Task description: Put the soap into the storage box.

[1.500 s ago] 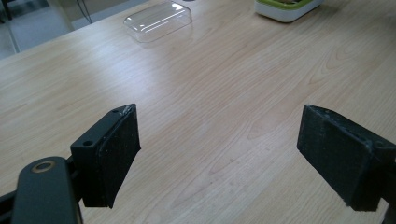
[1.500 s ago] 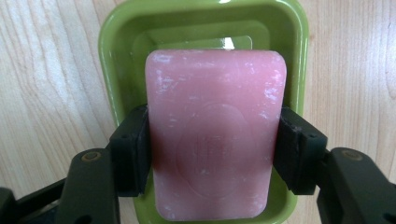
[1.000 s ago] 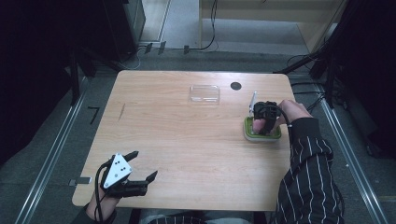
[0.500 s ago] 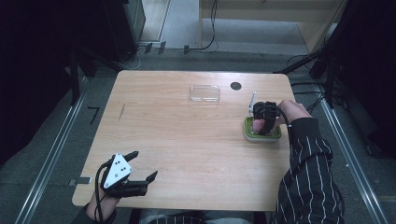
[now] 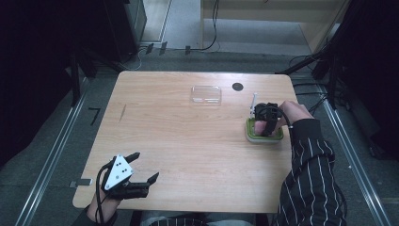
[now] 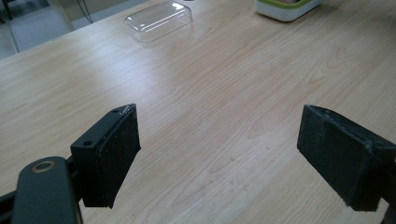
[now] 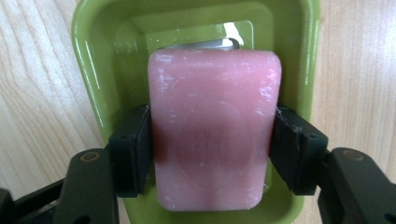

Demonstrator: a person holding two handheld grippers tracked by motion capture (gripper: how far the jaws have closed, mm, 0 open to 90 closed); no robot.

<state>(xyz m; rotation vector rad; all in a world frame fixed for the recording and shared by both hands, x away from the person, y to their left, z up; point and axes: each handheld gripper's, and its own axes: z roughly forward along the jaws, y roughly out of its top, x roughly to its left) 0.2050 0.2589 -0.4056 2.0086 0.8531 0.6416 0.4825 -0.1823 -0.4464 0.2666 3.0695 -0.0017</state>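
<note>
While the left gripper (image 5: 143, 170) is idling with jaws wide apart, the right gripper (image 7: 212, 149) is clamping the pink soap (image 7: 214, 126) over the green dish (image 7: 93, 60) beneath it, likely needing a straight lift next.

Green dish (image 7: 93, 60) rim cut off above; silver item (image 7: 205, 44) mostly hidden behind pink soap (image 7: 212, 135).

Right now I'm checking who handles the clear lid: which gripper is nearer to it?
Right. The right gripper grips the pink soap just right of the clear lid; the left gripper sits at the near-left corner.
</note>
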